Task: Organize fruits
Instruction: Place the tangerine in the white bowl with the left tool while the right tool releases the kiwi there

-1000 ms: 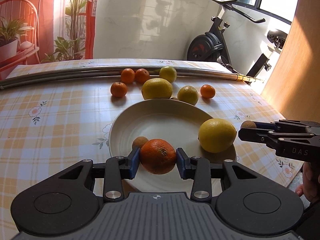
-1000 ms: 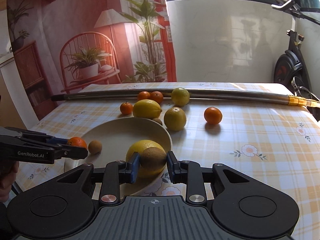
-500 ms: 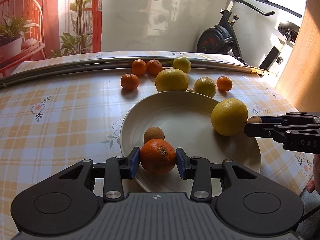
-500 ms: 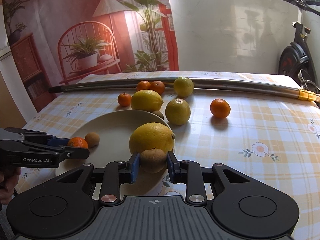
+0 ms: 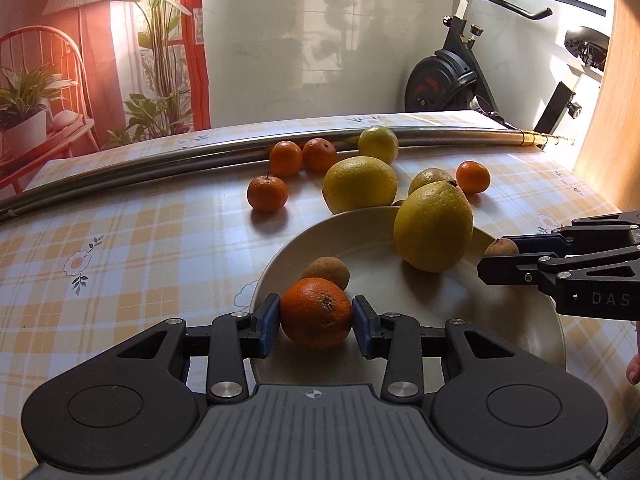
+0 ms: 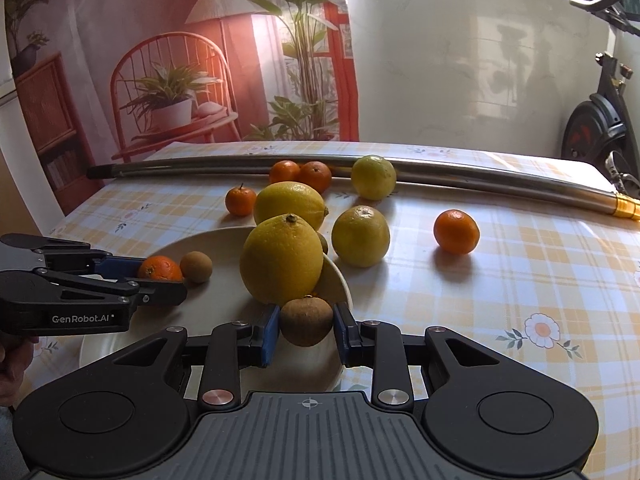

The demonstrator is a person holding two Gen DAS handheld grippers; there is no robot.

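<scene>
Your left gripper (image 5: 316, 321) is pinching the orange (image 5: 316, 313) over the plate's (image 5: 520, 356) near rim, just beside the brown fruit (image 5: 326, 272) lying there, and your right gripper (image 6: 306, 330) is clamped on a kiwi (image 6: 306, 320) at the plate's right edge, right up against the big lemon (image 6: 282, 259). Lower each one onto bare plate before you let go, so nothing rolls or nudges that lemon off the rim. There's open room mid-plate between your grippers; the far side is crowded with loose citrus.
</scene>
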